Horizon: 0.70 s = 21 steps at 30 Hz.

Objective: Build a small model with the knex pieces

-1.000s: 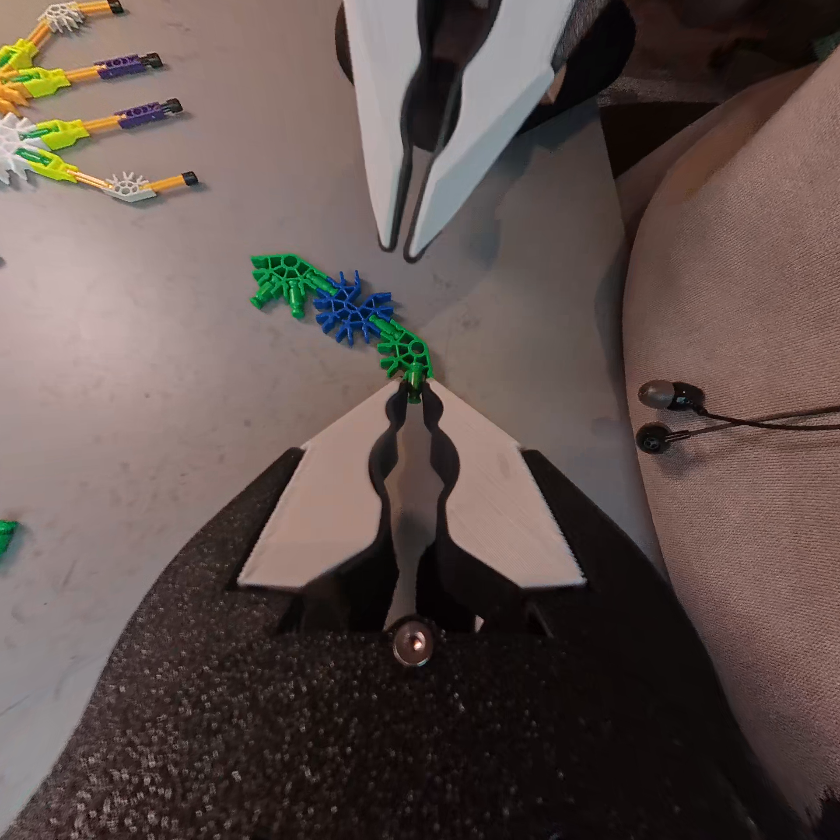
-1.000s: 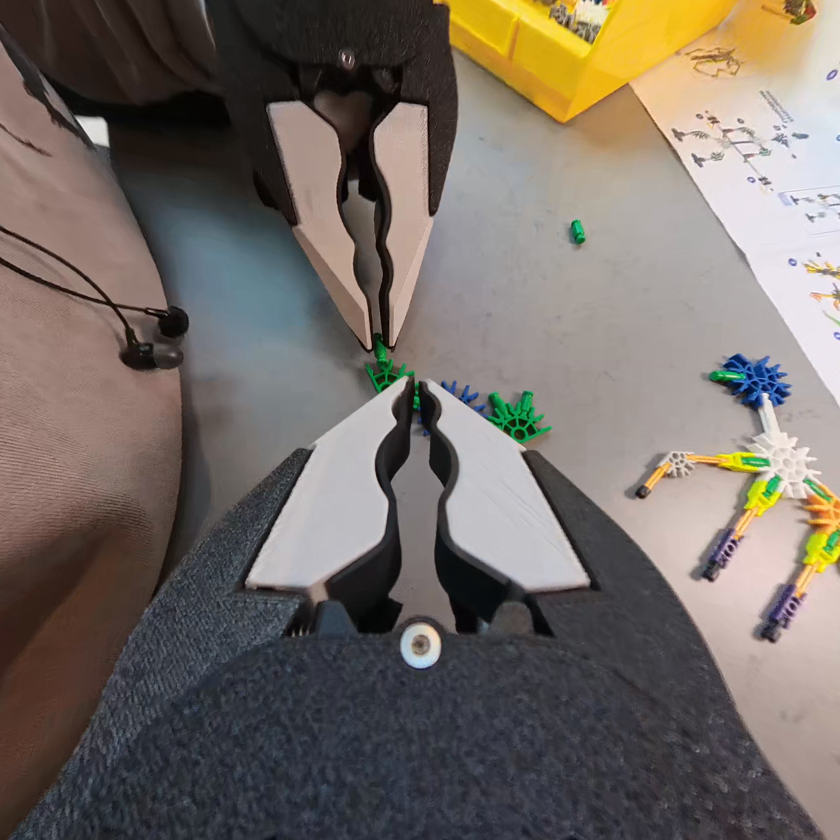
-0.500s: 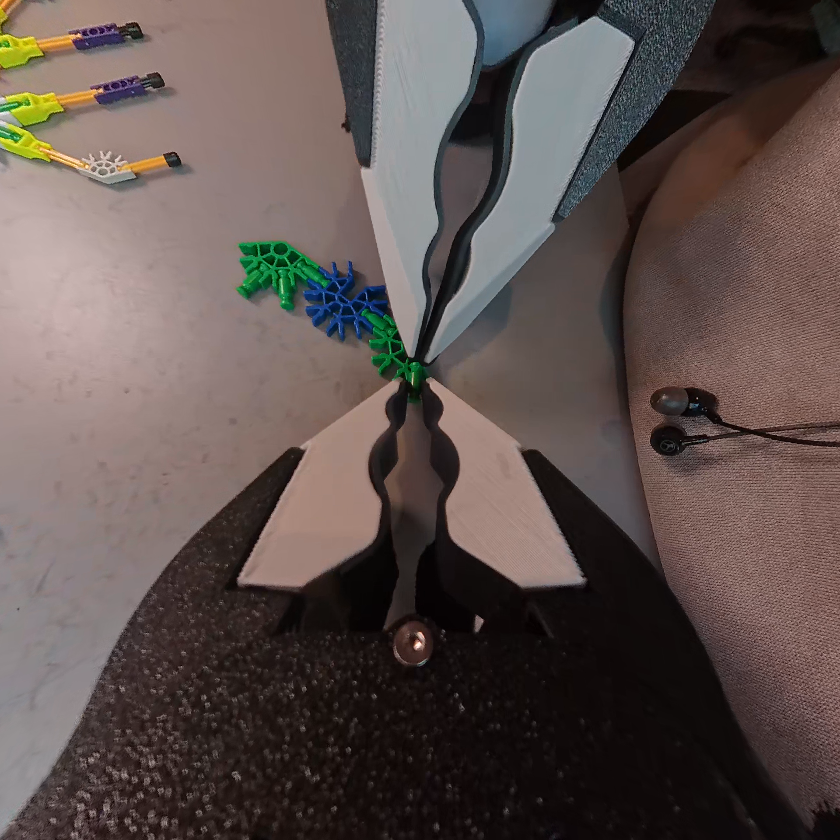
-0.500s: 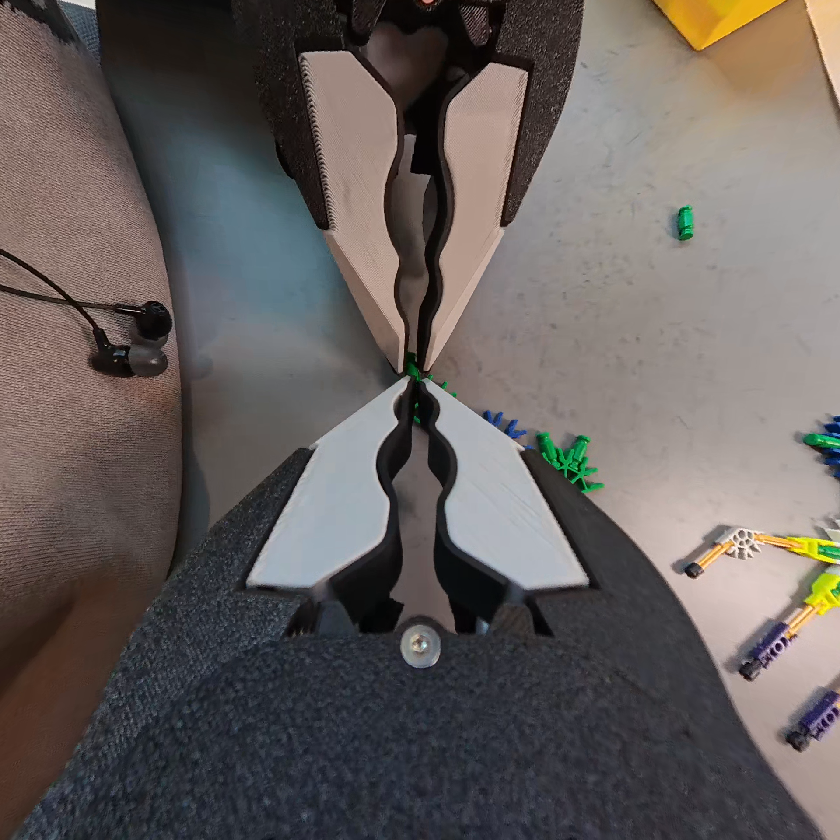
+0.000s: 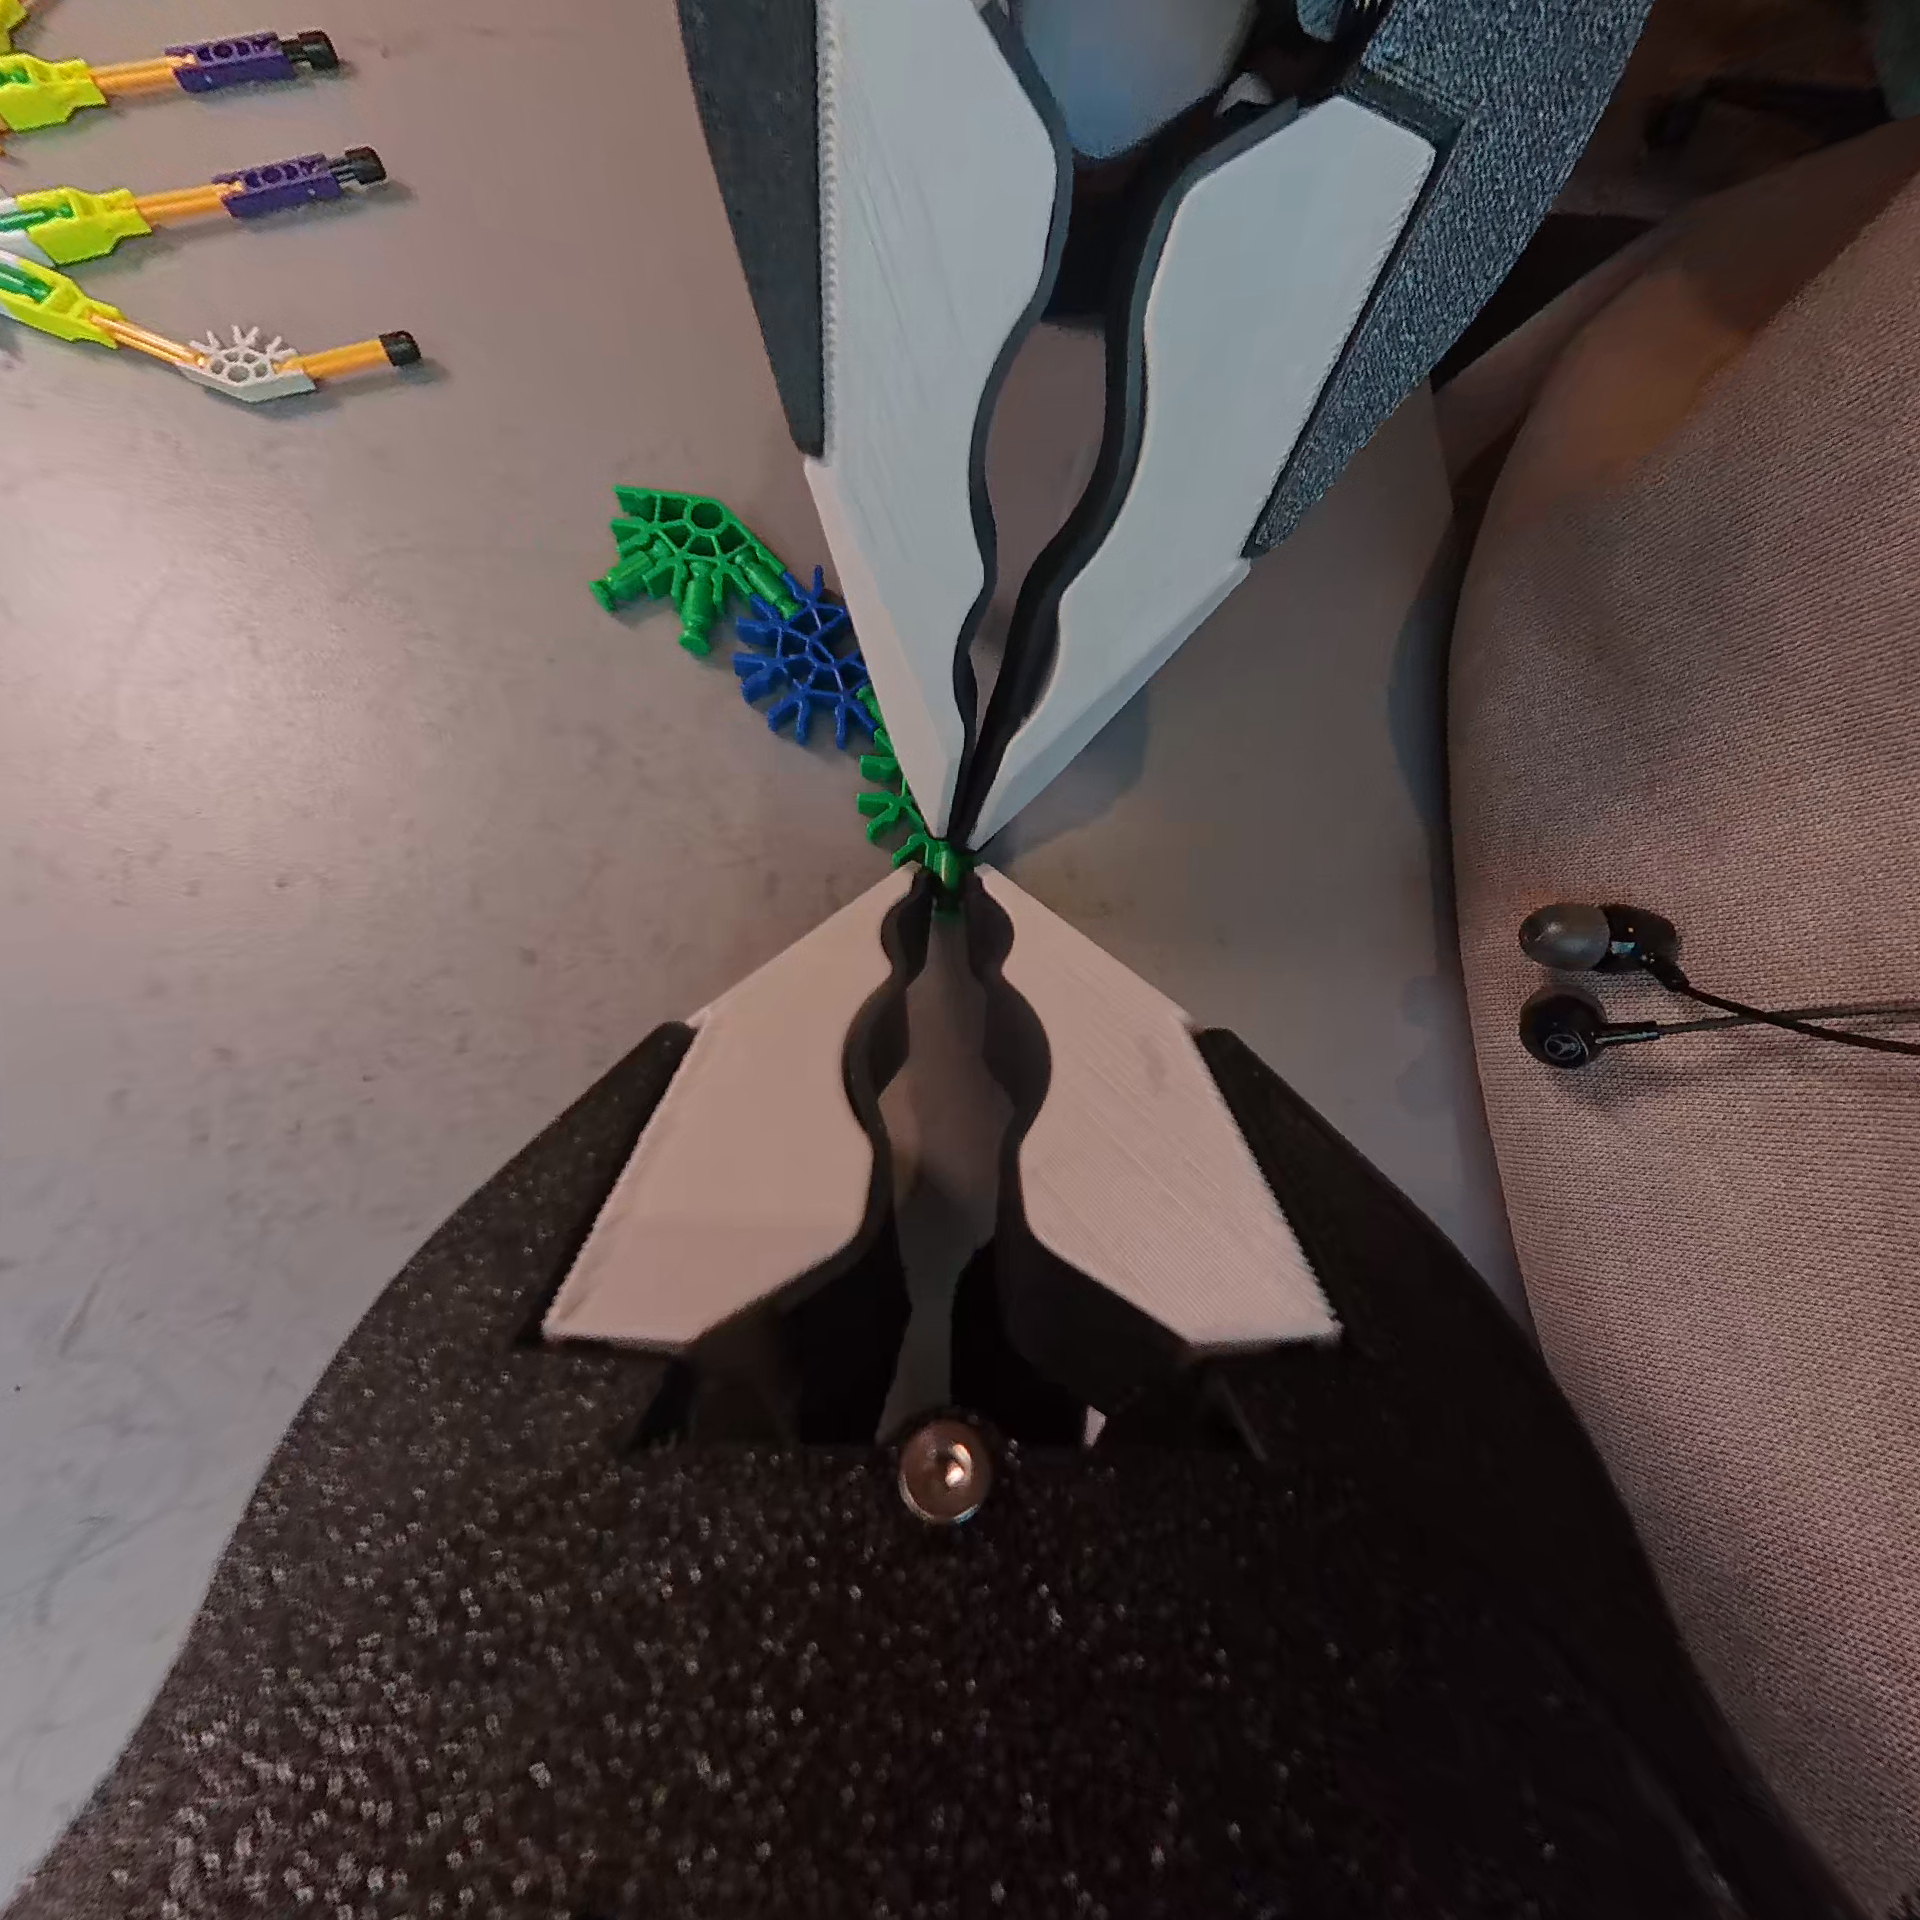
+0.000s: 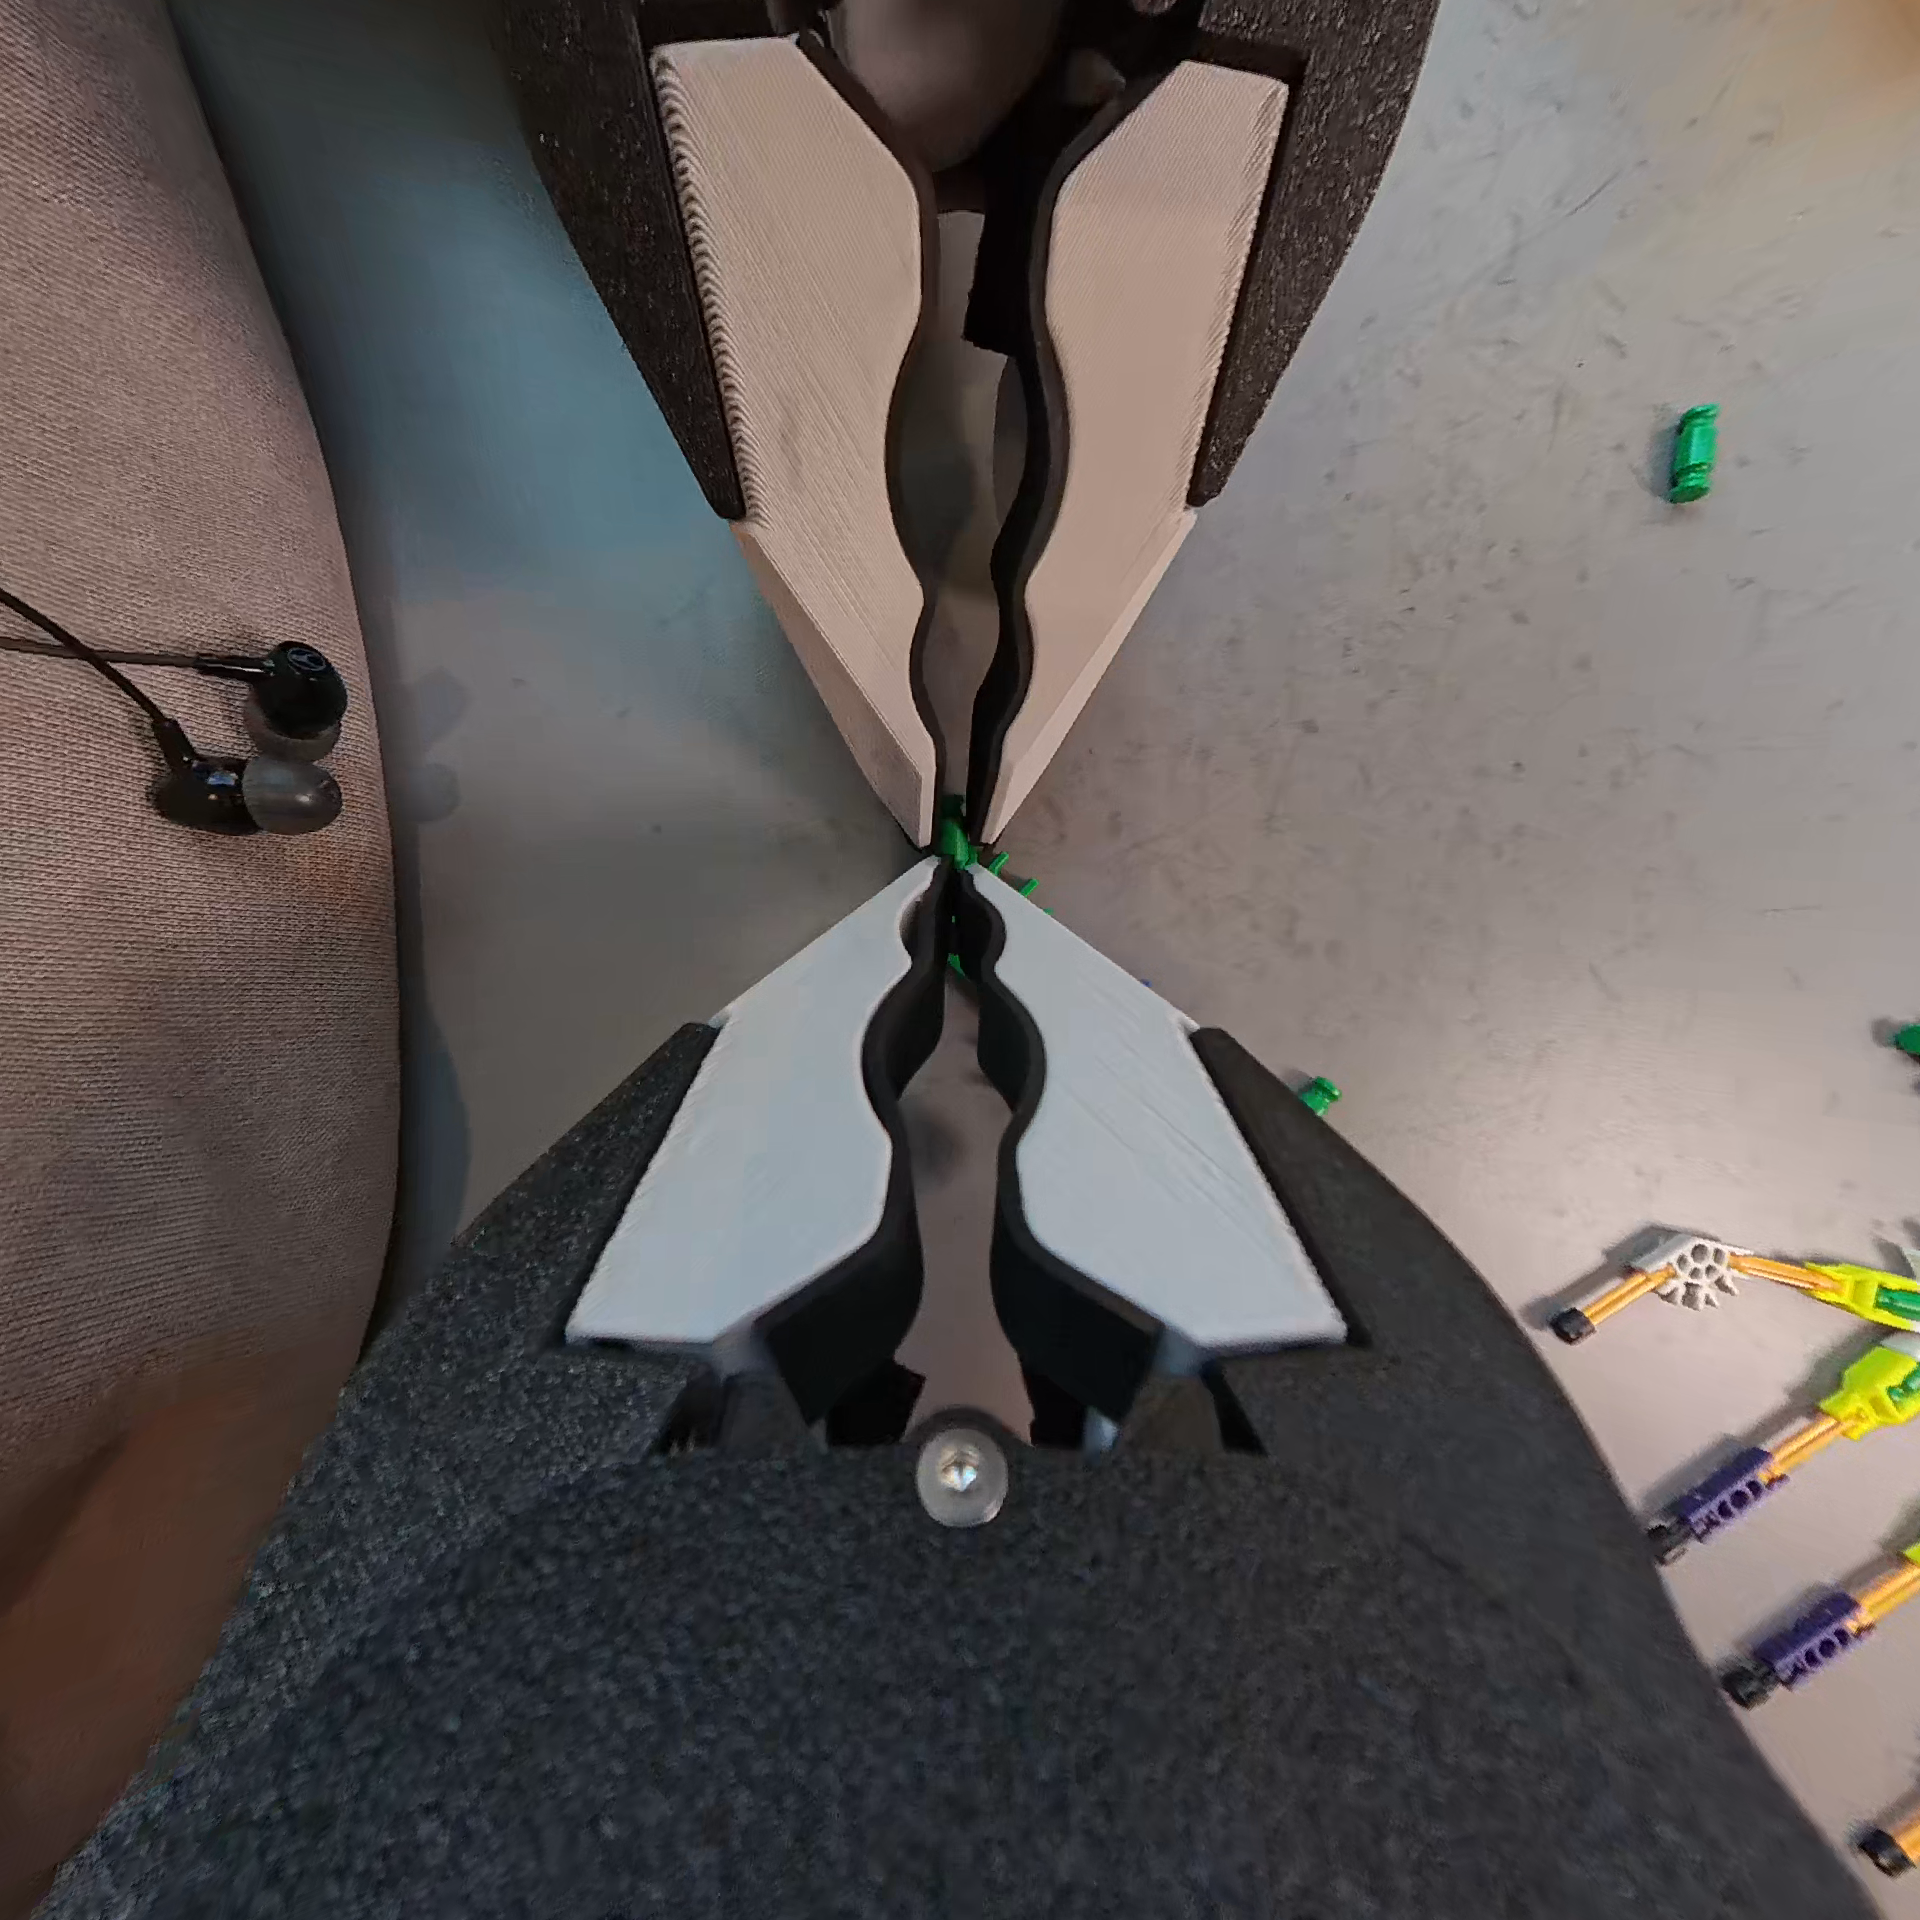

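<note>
Left gripper [image 5: 943,883] pinched shut on short green peg [image 5: 948,864] at near end of green-and-blue toy chain [image 5: 800,665] lying flat on grey table [image 5: 312,935]. Right gripper [image 5: 971,831] closed narrow, tips meeting same peg from opposite side, nose to nose. Chain's long axis running off left and away from left gripper. Earbuds [image 5: 1590,982] on beige cushion [image 5: 1714,1351], well apart

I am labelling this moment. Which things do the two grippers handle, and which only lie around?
Handled:
- green-and-blue connector chain, its near end pinched by the left gripper and right gripper, both shut, tip to tip

Lying apart:
- yellow-and-purple model
- loose green rod
- earphones on beige cloth
</note>
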{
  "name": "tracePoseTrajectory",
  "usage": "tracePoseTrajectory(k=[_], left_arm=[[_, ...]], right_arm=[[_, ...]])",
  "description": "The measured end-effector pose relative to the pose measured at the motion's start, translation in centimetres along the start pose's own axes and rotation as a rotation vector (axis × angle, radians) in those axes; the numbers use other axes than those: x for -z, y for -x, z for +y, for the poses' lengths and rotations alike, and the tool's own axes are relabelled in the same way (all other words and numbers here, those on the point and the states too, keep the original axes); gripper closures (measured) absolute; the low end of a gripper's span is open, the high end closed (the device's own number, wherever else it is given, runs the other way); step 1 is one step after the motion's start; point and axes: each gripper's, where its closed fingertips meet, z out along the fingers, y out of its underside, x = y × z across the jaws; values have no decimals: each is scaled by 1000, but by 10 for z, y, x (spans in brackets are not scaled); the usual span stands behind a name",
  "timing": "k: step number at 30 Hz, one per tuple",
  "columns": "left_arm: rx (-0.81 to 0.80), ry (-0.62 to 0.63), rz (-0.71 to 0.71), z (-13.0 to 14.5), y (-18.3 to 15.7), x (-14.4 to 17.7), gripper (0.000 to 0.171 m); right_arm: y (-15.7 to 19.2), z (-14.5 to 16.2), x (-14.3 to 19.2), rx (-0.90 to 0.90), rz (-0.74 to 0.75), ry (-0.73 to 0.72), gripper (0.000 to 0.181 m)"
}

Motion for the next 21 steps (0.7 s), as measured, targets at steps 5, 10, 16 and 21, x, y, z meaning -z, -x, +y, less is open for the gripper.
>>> tracePoseTrajectory(k=[5,10,16,21], left_arm=[[0,-12,2,0,1,5,166],[16,-12,3,2,1,3,171],[42,-19,16,2,1,4,171],[31,-28,21,5,3,11,171]], right_arm=[[0,1,-1,-16,-10,70,181],[0,2,-3,-48,-40,110,181],[0,0,-3,-70,-81,96,181],[-3,-10,9,-74,-56,-78,160]])
